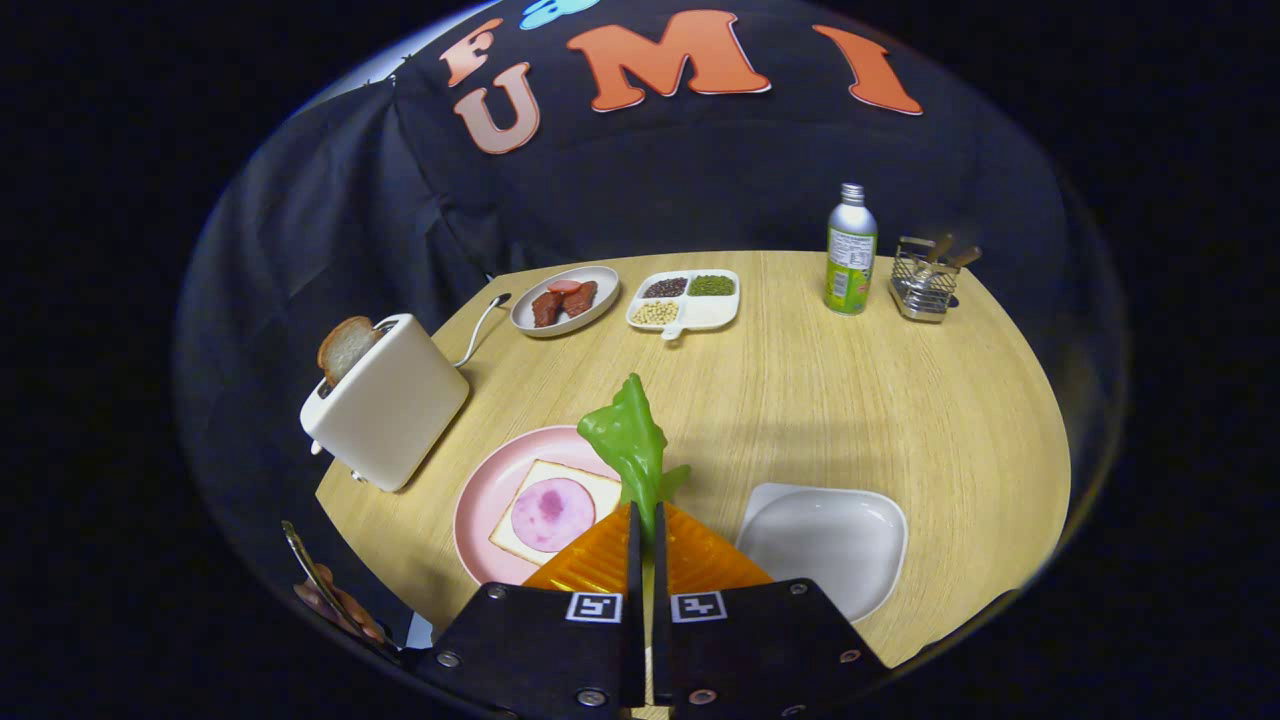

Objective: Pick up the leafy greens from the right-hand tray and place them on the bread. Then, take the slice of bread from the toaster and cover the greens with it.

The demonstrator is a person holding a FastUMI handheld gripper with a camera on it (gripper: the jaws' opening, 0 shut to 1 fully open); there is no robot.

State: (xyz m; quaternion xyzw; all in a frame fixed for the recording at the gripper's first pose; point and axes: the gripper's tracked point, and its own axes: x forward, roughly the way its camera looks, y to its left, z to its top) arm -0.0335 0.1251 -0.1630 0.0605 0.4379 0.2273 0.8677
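At the bottom centre of the frame the gripper has its two fingers pressed nearly together on the stem of the bright green plastic leafy greens, which stand up from the fingertips above the wooden table. Just left of the fingers lies the square slice of bread topped with a round pink ham slice on a round pink plate, and just right sits the white rounded-square tray. At centre left, a browned slice of bread sticks out of the cream-white toaster.
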